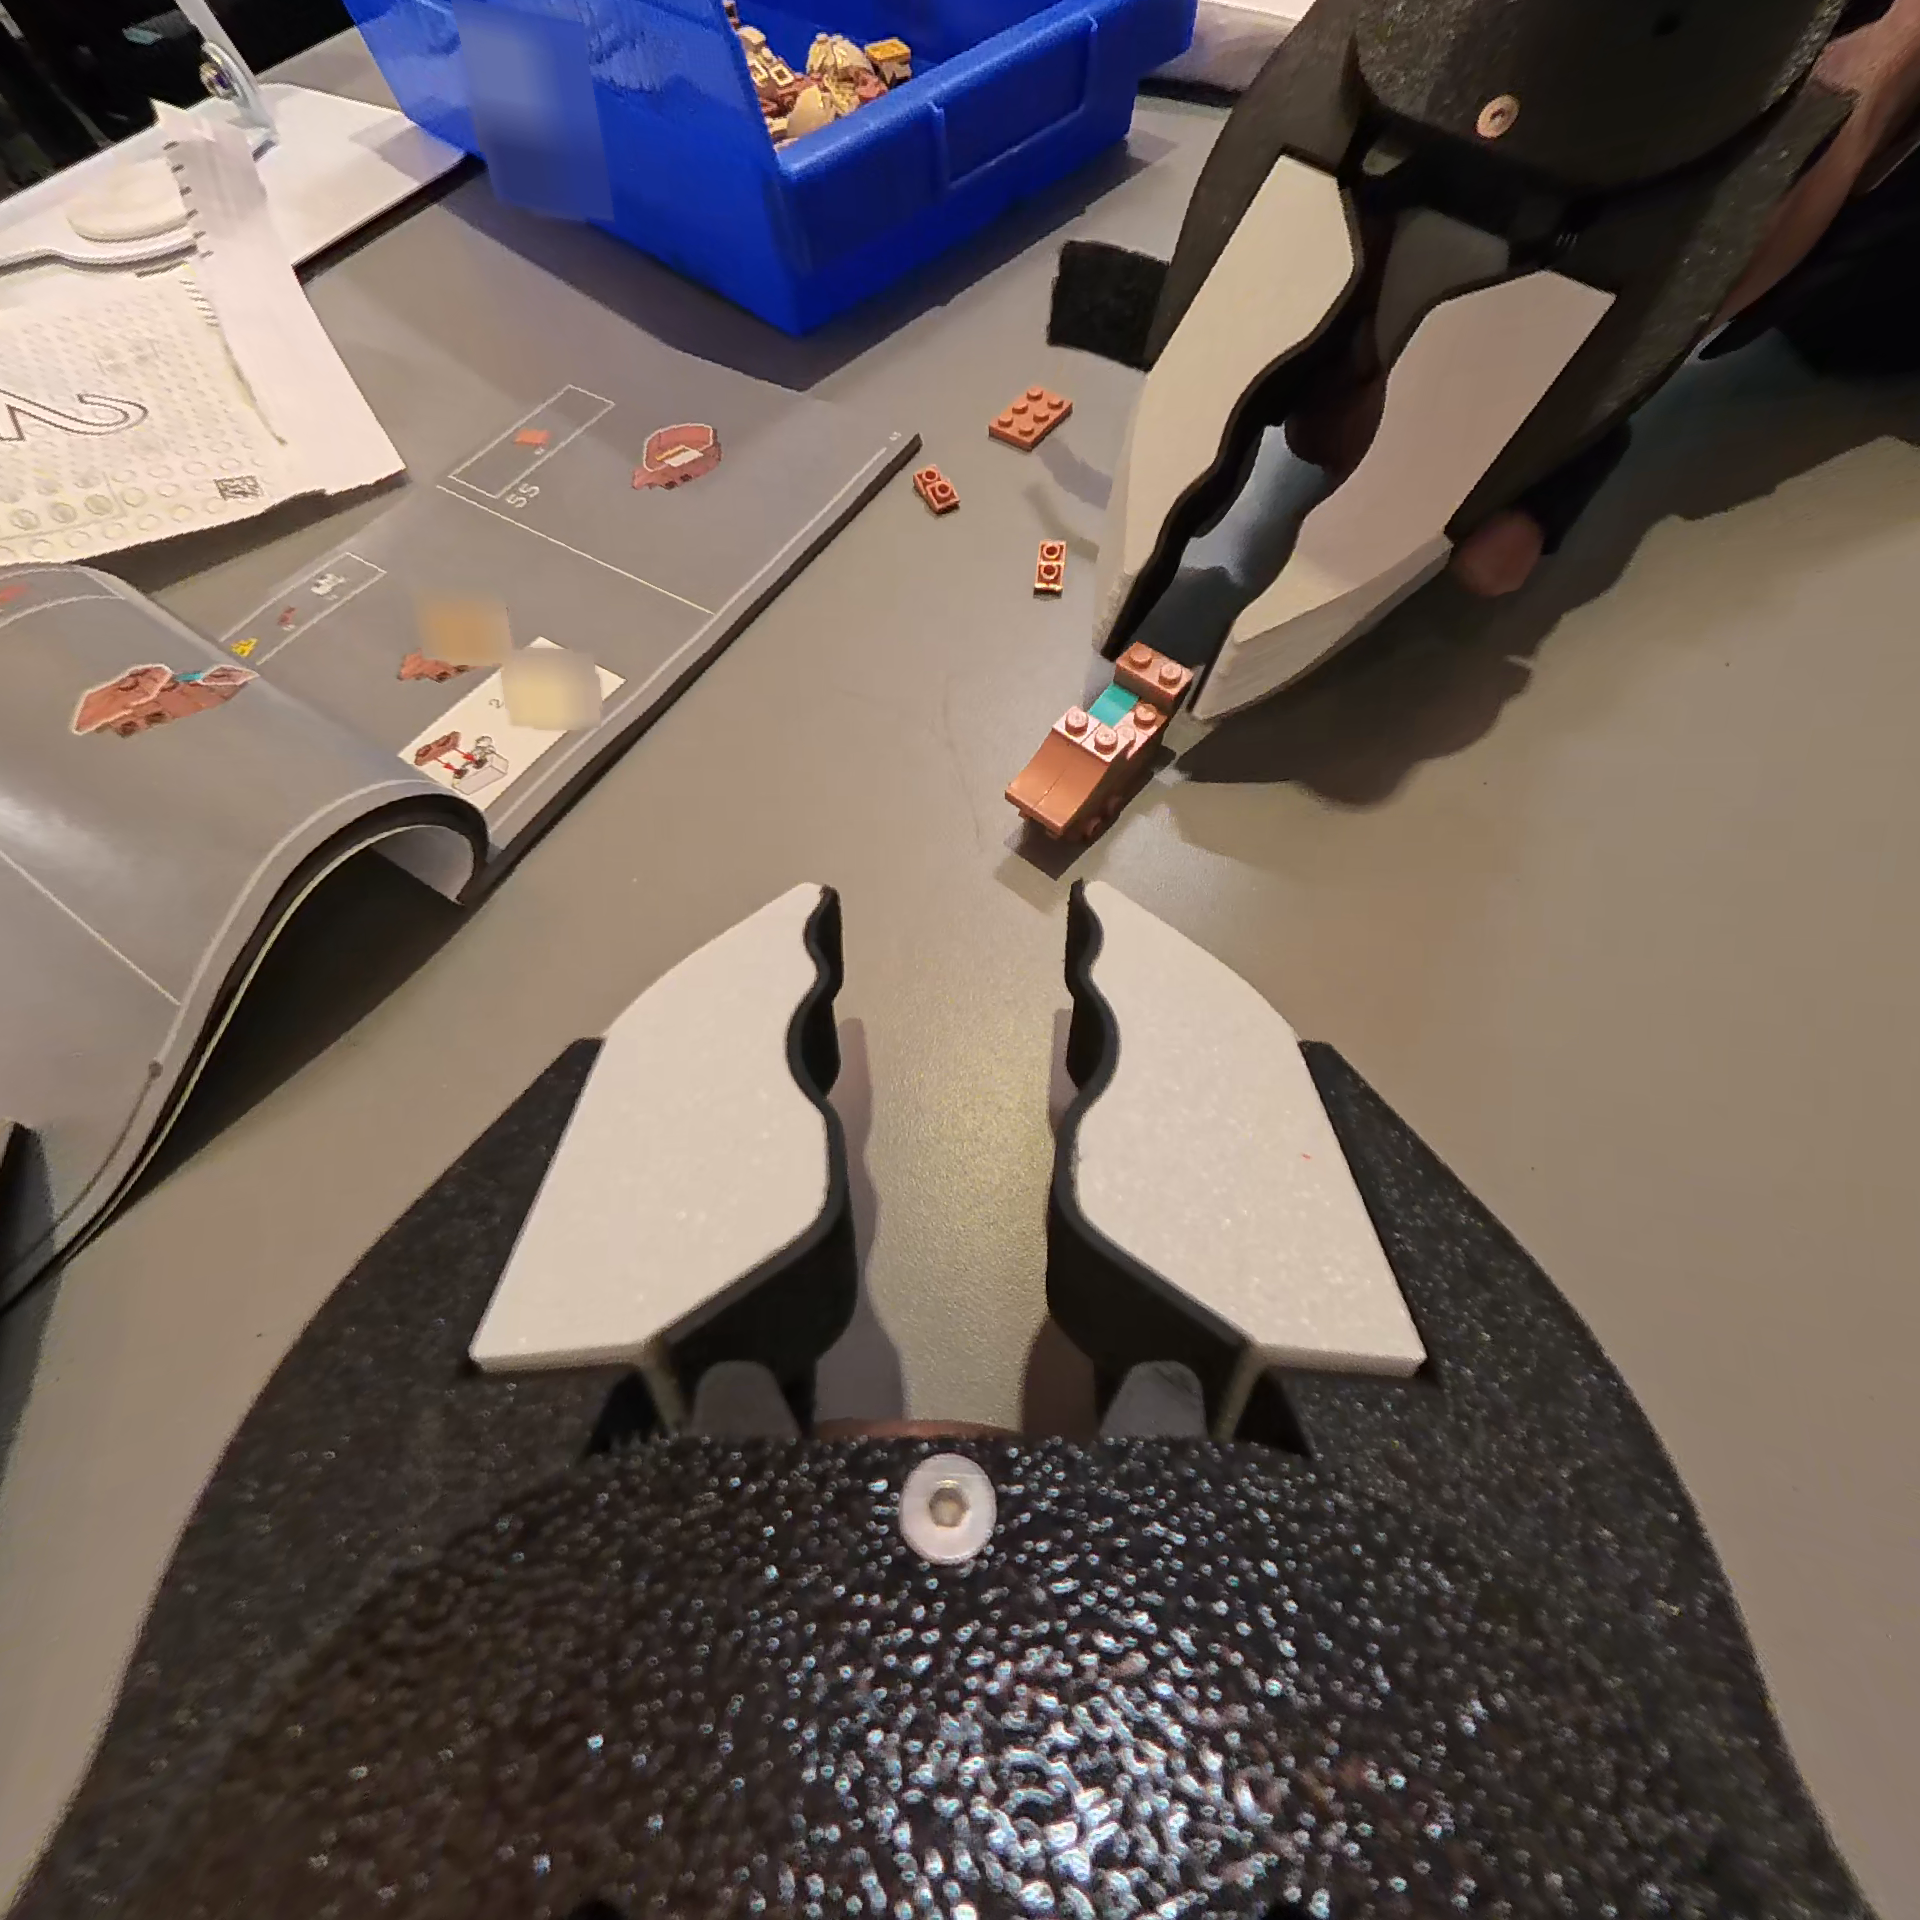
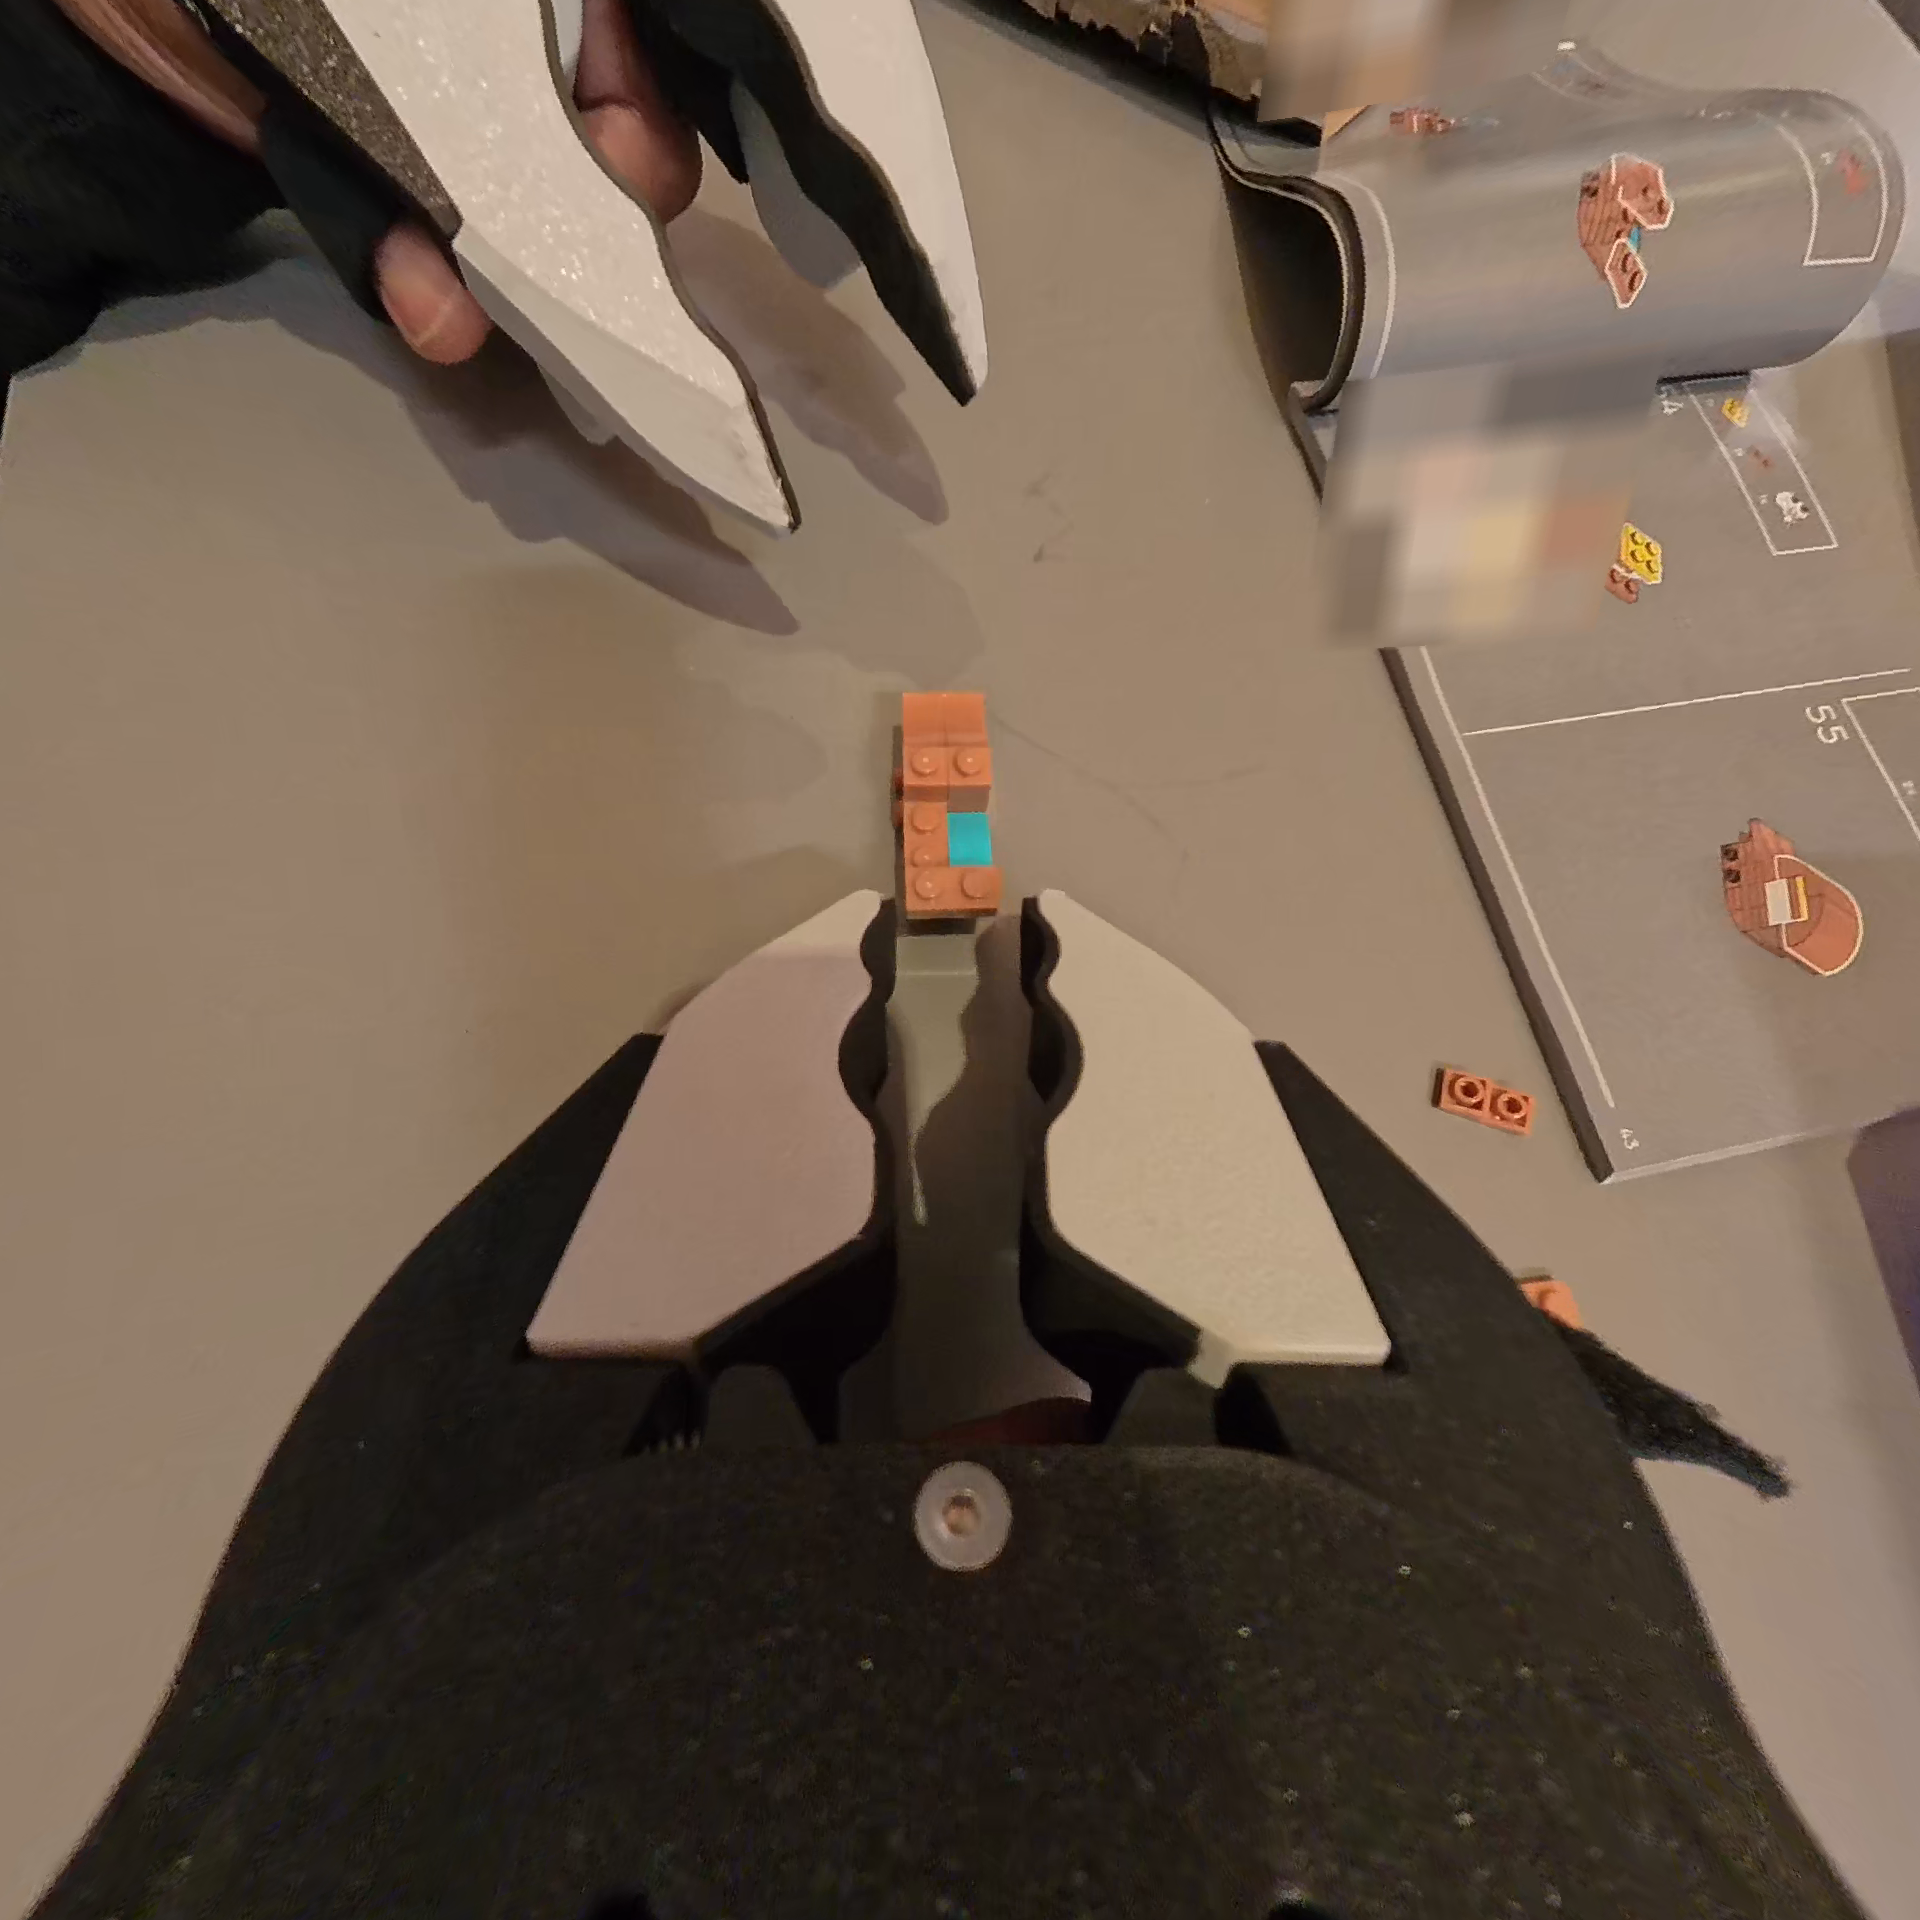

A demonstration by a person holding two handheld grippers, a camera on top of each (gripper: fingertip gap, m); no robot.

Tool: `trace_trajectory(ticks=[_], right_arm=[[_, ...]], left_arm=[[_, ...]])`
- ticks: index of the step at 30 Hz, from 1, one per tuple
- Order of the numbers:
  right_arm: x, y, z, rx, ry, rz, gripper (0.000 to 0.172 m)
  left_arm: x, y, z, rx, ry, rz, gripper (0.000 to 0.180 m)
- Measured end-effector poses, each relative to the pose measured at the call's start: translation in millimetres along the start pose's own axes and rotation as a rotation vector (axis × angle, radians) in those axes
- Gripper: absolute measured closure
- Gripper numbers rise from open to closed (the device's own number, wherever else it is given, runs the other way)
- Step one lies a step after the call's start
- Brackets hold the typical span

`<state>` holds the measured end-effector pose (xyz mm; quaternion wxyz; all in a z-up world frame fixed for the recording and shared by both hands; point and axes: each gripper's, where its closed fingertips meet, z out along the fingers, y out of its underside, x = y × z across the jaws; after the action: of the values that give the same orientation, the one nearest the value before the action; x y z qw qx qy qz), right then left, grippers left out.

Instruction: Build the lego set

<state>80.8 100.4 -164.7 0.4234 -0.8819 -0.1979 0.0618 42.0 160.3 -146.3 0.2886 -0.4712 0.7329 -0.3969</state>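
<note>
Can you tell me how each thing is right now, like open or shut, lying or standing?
left gripper: open, holding nothing.
right gripper: open, fingertips at the brick model's end.
brick model: part-built, resting on the table.
blue bin: open-topped, holding small pieces.
instruction booklet: lying open, pages curling.
loose brown plates: lying flat, unattached.

blue bin [image 1: 831,187] cut off above

Bare table [image 1: 1455,1039] between grippers; brick model [image 1: 1101,748] and booklet [image 1: 582,582] obstruct
</note>
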Motion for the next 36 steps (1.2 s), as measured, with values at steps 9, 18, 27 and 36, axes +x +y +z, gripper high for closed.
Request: trace_trajectory(ticks=[9,18,27,36], right_arm=[[7,0,-13,0.047,0.013,-0.009,0.143],[2,7,-15,0.028,-0.018,-0.052,0.143],[0,8,-15,0.026,-0.025,-0.063,0.144],[1,7,-16,0.041,-0.032,-0.043,0.144]], left_arm=[[5,3,5,-0.034,0.084,-0.019,0.140],[21,-6,34,-0.077,0.225,0.232,0.132],[28,-8,55,-0.123,0.299,0.312,0.162],[21,-24,38,-0.040,0.462,-0.086,0.164]])
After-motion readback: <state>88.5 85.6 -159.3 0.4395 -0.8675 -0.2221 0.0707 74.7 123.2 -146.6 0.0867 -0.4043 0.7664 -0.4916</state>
